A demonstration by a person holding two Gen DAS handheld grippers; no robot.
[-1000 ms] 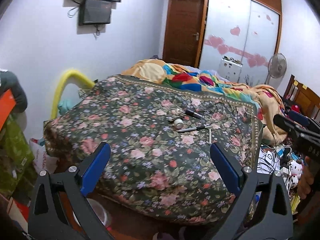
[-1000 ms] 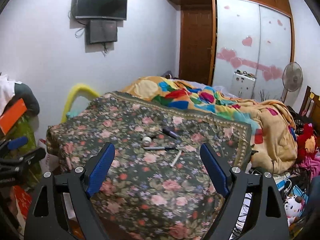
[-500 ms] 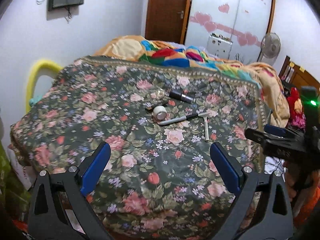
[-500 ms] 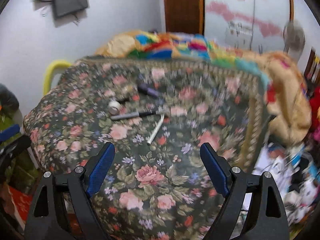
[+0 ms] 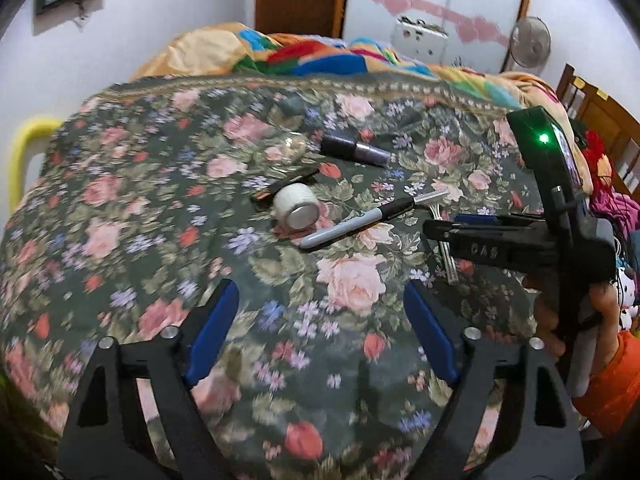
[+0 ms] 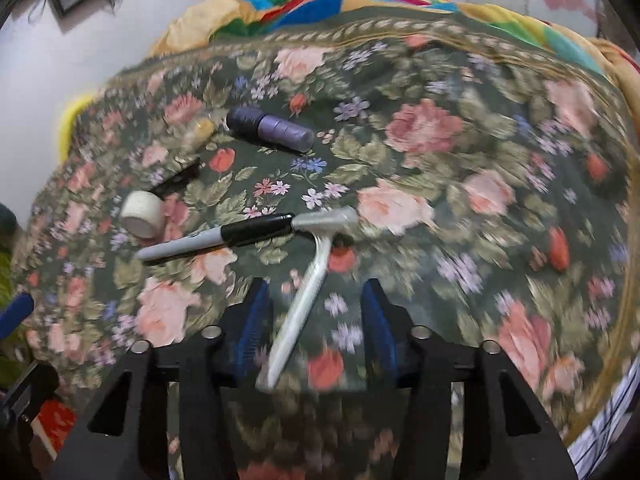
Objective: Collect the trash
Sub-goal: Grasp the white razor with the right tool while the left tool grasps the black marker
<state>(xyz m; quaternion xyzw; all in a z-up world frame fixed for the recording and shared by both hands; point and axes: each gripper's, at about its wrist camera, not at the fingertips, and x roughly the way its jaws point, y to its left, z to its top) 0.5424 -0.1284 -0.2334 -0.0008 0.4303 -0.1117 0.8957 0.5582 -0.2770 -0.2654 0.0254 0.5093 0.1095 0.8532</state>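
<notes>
Right claw (image 6: 312, 320): jaws closing, about half wide, with the handle of the razor (image 6: 304, 300) lying between the blue pads; no pad presses on it yet.
Razor: low centre of the right wrist frame, pale plastic, its head up at mid-frame touching the tip of the marker (image 6: 216, 236).
Left claw (image 5: 320, 332): jaws fairly wide and closing, nothing between them, only the flowered bedspread (image 5: 120, 200) beneath.
Other trash: roll of tape (image 5: 296, 206) at centre of the left wrist frame, marker just to its right, a purple tube (image 5: 356, 150) above them, a dark stick beside the roll.
Step in hand: likely pinching the razor handle.
Risk, slip: the handle is thin and lies slanted across the gap, so the pads could close on one edge and flick it aside.
Risk, cloth: the soft bedspread may bunch into the pads.
Risk, knock-on: dragging the razor head could roll the marker away.
</notes>
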